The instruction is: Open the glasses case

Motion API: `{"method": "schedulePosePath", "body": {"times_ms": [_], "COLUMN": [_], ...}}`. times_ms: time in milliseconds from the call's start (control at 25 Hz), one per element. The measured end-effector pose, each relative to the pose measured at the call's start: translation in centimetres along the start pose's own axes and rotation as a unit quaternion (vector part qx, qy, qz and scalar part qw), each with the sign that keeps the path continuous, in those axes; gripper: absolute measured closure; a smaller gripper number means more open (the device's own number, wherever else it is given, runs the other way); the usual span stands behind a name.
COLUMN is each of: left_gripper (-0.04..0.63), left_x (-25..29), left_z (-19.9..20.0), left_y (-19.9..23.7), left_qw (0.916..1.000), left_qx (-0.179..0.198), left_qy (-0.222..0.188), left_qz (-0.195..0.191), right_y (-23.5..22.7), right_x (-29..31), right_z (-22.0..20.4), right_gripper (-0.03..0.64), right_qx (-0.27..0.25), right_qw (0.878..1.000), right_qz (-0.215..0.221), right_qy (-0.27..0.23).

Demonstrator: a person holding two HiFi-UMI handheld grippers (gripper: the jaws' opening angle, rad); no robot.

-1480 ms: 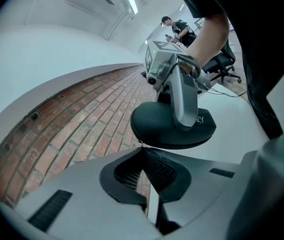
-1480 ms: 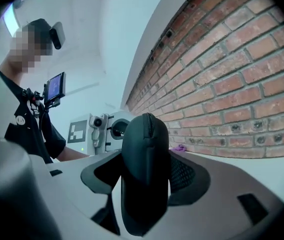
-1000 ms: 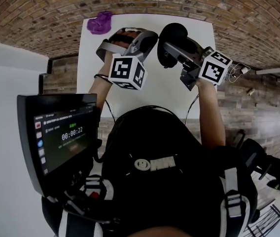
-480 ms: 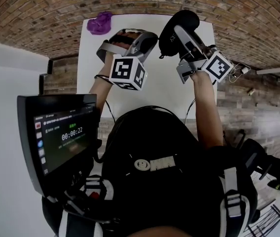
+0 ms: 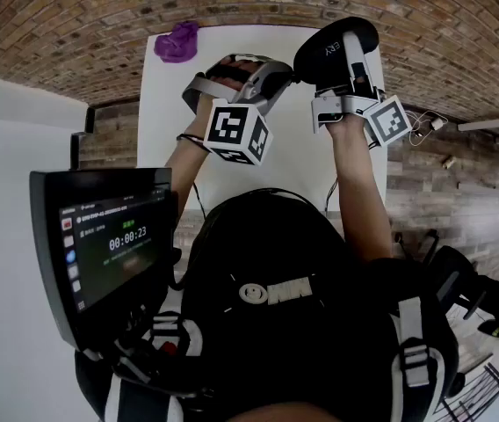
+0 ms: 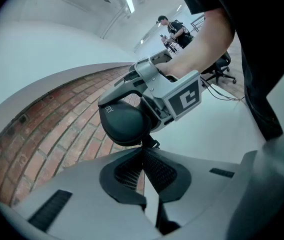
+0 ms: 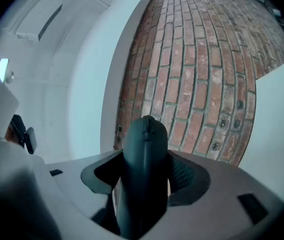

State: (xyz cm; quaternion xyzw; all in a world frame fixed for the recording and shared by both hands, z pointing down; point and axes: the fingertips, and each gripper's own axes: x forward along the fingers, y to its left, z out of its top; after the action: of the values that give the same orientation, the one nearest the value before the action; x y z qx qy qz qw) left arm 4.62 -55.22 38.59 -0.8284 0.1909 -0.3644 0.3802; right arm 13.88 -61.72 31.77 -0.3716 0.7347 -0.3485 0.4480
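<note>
Right gripper (image 5: 347, 53), tilted upward, clamps the glasses case (image 5: 324, 55); left gripper (image 6: 144, 159) pinches its zip pull (image 6: 150, 143)

A white table (image 5: 298, 158) stands against a brick wall (image 5: 74, 25), which meets a white wall (image 7: 89, 74). Strip lights (image 6: 129, 1) line the ceiling. An office chair (image 6: 225, 66) stands beyond.

I logged: glasses case (image 5: 333, 51) sat between jaws of right gripper (image 7: 144, 171), over far right of table (image 5: 166, 121); left gripper (image 6: 143, 154) just left, tips pinching zipper pull (image 6: 150, 143); small object (image 5: 177, 40) on table's far-left corner; screen (image 5: 109, 236) near left; brick floor (image 5: 74, 25) around table.
</note>
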Motion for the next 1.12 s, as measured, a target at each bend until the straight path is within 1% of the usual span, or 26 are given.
{"method": "schedulePosePath", "body": {"times_ms": [40, 120, 240, 320, 360, 440, 520, 600, 680, 720, 760, 800, 880, 920, 960, 1000, 1040, 1120], "left_gripper": [0.591, 0.591, 0.591, 0.591, 0.591, 0.591, 0.591, 0.591, 0.591, 0.591, 0.591, 0.591, 0.591, 0.591, 0.591, 0.591, 0.591, 0.591], "left_x": [0.0, 0.0, -0.5, -1.1, -1.4, -1.9, -2.4, -2.5, -2.6, -2.6, -2.6, -2.6, -2.6, -2.6, -2.6, -2.5, -2.4, -2.3], "left_z": [-0.1, -0.6, -1.5, -2.0, -2.2, -2.7, -3.1, -3.5, -3.7, -3.7, -3.7, -3.7, -3.4, -3.1, -2.9, -2.8, -2.6, -1.9], "left_y": [0.0, 0.2, 0.9, 1.8, 2.4, 3.8, 5.0, 5.7, 6.2, 6.5, 6.8, 7.1, 7.6, 7.6, 7.6, 7.4, 7.2, 6.4], "left_qw": [1.0, 1.0, 1.0, 0.9997, 0.9993, 0.9982, 0.9976, 0.9981, 0.9987, 0.9988, 0.9988, 0.9984, 0.9949, 0.992, 0.9883, 0.9844, 0.981, 0.9777], "left_qx": [0.002, 0.007, -0.002, -0.018, -0.029, -0.048, -0.052, -0.038, -0.022, -0.014, 0.001, 0.024, 0.085, 0.116, 0.144, 0.17, 0.19, 0.209], "left_qy": [0.0, 0.004, 0.005, 0.0, -0.003, -0.008, -0.009, -0.003, 0.004, 0.009, 0.015, 0.021, 0.03, 0.032, 0.035, 0.037, 0.037, 0.022], "left_qz": [-0.001, -0.002, 0.005, 0.016, 0.022, 0.035, 0.045, 0.048, 0.047, 0.046, 0.046, 0.047, 0.045, 0.039, 0.033, 0.026, 0.019, 0.0], "right_y": [-0.2, 0.2, 0.8, 0.8, 0.7, 0.4, -0.2, -0.8, -0.9, -0.9, -1.0, -1.1, -1.0, -0.7, -0.4, 0.1, 0.5, 0.9], "right_x": [-0.1, -0.2, -0.4, -0.9, -1.2, -1.8, -2.8, -3.8, -4.3, -4.3, -4.4, -4.6, -4.8, -4.7, -4.5, -4.1, -3.8, -3.4], "right_z": [0.0, -0.3, -0.8, -1.1, -1.3, -1.9, -2.9, -4.1, -5.6, -6.4, -7.2, -7.8, -8.6, -8.7, -8.9, -9.0, -9.2, -10.1], "right_gripper": [0.35, 0.35, 0.346, 0.315, 0.3, 0.261, 0.227, 0.222, 0.222, 0.216, 0.202, 0.192, 0.192, 0.192, 0.192, 0.192, 0.192, 0.192], "right_qx": [0.005, -0.002, -0.025, -0.04, -0.053, -0.103, -0.167, -0.222, -0.28, -0.313, -0.347, -0.382, -0.442, -0.464, -0.479, -0.488, -0.49, -0.482], "right_qw": [1.0, 1.0, 0.996, 0.99, 0.987, 0.976, 0.958, 0.934, 0.902, 0.882, 0.86, 0.836, 0.785, 0.763, 0.746, 0.732, 0.722, 0.704], "right_qz": [0.0, 0.02, 0.061, 0.077, 0.082, 0.086, 0.081, 0.083, 0.093, 0.097, 0.1, 0.102, 0.112, 0.121, 0.131, 0.142, 0.153, 0.176], "right_qy": [-0.007, 0.006, 0.067, 0.108, 0.127, 0.172, 0.221, 0.269, 0.315, 0.338, 0.36, 0.381, 0.419, 0.433, 0.444, 0.453, 0.463, 0.491]}}
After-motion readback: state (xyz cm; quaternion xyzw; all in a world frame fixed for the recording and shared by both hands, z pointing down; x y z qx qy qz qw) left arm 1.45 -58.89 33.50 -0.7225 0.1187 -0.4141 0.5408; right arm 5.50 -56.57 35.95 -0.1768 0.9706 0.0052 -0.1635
